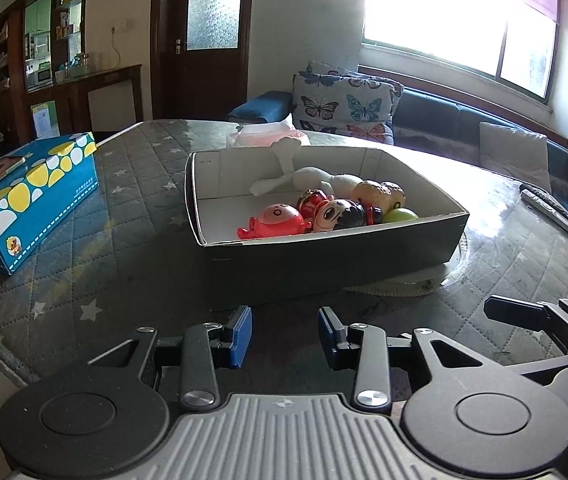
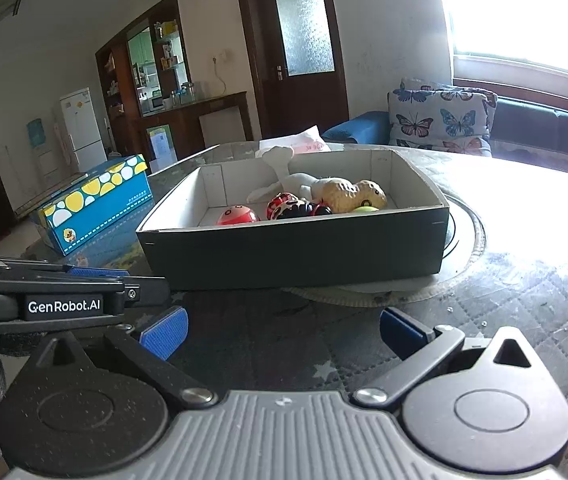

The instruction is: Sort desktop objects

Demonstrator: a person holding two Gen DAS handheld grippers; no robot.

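Observation:
A dark cardboard box (image 1: 323, 252) with a white inside stands on the table; it also shows in the right wrist view (image 2: 291, 254). In it lie a red octopus toy (image 1: 276, 222), a doll with a black-haired head (image 1: 339, 214), a peanut-shaped toy (image 1: 379, 196), a green ball (image 1: 401, 215) and a white plush toy (image 1: 311, 178). My left gripper (image 1: 284, 334) is open and empty, just in front of the box. My right gripper (image 2: 282, 332) is open wider and empty, also in front of the box, to the right of the left one.
A blue tissue box with yellow and white dots (image 1: 32, 196) lies at the left of the table. A pink tissue pack (image 1: 264, 136) sits behind the box. Remote controls (image 1: 547, 206) lie at the far right. A round mat (image 2: 463, 240) lies under the box.

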